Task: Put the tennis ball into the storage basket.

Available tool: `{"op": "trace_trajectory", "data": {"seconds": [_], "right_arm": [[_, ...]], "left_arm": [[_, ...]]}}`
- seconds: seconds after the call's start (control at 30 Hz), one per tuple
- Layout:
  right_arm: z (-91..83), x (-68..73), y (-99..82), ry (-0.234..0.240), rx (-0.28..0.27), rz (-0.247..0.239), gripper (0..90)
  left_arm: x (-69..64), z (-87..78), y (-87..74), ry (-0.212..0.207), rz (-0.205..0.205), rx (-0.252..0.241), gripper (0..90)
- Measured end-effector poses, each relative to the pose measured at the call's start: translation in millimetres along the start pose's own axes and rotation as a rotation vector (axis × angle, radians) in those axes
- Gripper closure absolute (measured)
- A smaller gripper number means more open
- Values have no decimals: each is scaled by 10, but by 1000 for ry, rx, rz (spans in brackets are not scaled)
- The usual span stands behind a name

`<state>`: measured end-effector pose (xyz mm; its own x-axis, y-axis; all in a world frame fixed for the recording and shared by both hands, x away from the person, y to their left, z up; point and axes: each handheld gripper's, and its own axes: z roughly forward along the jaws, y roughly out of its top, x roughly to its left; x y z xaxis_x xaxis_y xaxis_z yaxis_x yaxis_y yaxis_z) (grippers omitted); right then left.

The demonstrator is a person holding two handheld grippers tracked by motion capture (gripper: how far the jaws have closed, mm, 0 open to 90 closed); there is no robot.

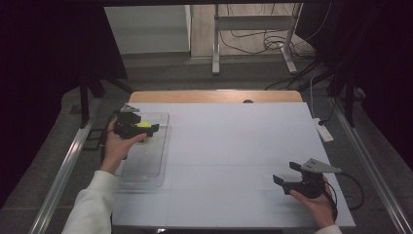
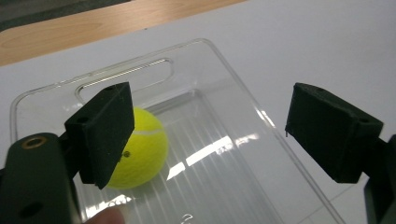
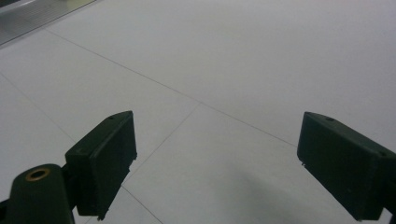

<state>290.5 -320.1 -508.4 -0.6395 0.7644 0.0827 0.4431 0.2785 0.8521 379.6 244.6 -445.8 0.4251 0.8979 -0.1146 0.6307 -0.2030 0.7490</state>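
Left gripper view: we are holding the left gripper (image 2: 205,135) spread above the tennis ball (image 2: 140,148) in the clear tray (image 2: 243,98); withdraw straight, avoiding its rim.

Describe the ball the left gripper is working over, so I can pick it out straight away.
Start at the white table and go to its left side, where a clear plastic tray lies. The tennis ball sits on the tray's floor near its far, handle-slot end, under the left gripper, whose jaws stand apart and off it. It is the one bright yellow-green thing among white, clear and black.
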Motion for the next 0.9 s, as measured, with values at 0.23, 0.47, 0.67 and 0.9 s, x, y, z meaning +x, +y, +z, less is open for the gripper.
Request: {"op": "trace_trajectory", "data": {"seconds": [0.23,0.47,0.67,0.9], "right_arm": [[-9,10,0,4,0,-2,120],[-25,13,-13,7,2,-1,120],[-45,31,-12,1,-1,-3,120],[-58,33,-14,-4,-2,-3,120]], "left_arm": [[-143,-81,-52,-40,18,-32,157],[-259,-146,-148,-65,32,-49,155],[-340,-221,-252,-91,31,-66,152],[-443,-334,-392,-117,43,-93,151]]}}
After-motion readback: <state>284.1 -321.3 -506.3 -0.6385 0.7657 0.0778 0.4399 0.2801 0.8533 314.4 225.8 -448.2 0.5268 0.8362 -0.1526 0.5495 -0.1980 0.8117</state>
